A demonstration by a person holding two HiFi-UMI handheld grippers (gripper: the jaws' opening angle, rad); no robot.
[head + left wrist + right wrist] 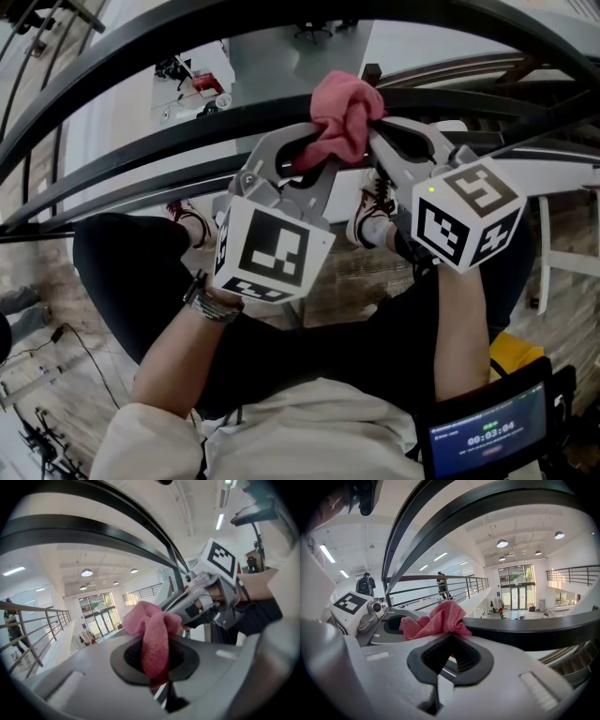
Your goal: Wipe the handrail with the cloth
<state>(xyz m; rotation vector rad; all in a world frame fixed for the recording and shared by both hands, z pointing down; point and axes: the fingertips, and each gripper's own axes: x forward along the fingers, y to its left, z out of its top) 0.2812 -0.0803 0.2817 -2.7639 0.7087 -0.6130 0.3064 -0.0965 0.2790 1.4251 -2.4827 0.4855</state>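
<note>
Left tongs [302, 150] and right tongs [380, 142] are both clenching the cloth [342, 117], bunching it against the handrail [150, 139], likely for two-handed wiping pressure.

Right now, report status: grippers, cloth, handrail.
Both shut on the cloth: left gripper, right gripper. Cloth bunched against handrail. Nothing seen blocking it.

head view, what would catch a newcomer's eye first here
The bunched pink cloth at top centre stands out first, bright against the dark handrail. The left gripper and the right gripper both pinch it with their fingers, one from each side. Their black-and-white marker cubes loom large in the middle of the frame.
</note>
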